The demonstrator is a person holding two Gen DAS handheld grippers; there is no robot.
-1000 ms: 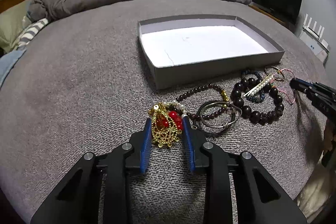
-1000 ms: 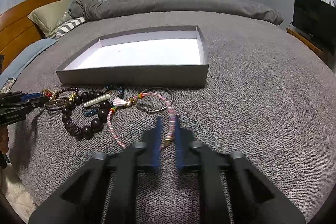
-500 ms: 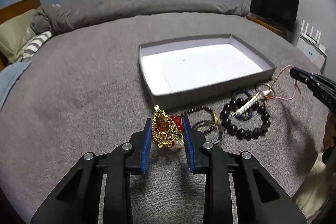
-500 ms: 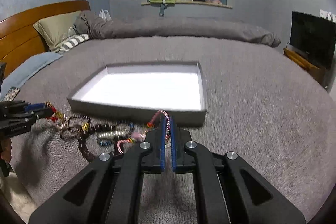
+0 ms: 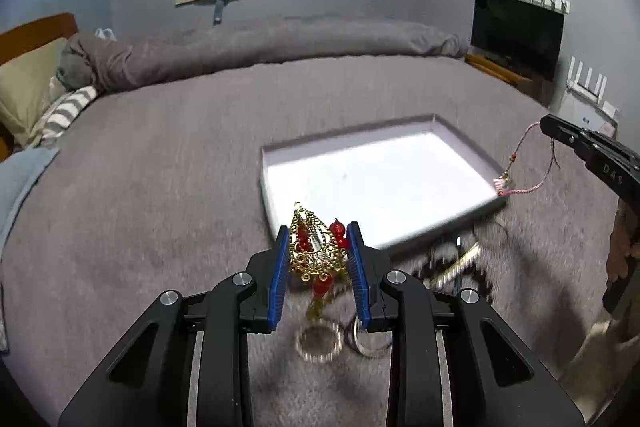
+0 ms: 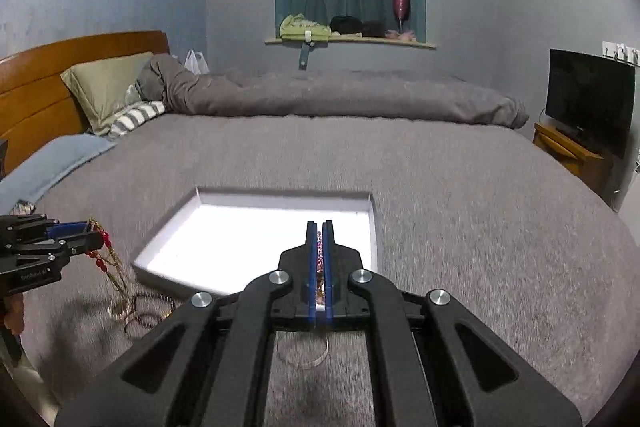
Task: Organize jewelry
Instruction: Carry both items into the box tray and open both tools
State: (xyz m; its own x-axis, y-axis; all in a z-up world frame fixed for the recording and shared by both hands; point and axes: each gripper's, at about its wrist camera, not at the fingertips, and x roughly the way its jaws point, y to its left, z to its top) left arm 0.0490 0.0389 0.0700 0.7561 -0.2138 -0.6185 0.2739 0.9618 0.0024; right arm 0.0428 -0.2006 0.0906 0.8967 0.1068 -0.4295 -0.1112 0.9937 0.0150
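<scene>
Gold filigree formed the teardrop pendant (image 5: 316,251), hung with red beads and clamped between the blue-padded jaws of the left gripper (image 5: 318,259), raised above the grey bedspread (image 5: 160,187) just in front of the near corner of the shallow white-floored box (image 5: 372,183), a beaded chain and rings trailing blurred below it. The right gripper (image 6: 320,247) had its jaws pressed nearly together on a thin pink cord bracelet (image 5: 532,163), whose loop and small pale tassel dangled over the box's right edge. Remaining bracelets (image 5: 460,259) lay blurred on the bed beside the box's near wall.
</scene>
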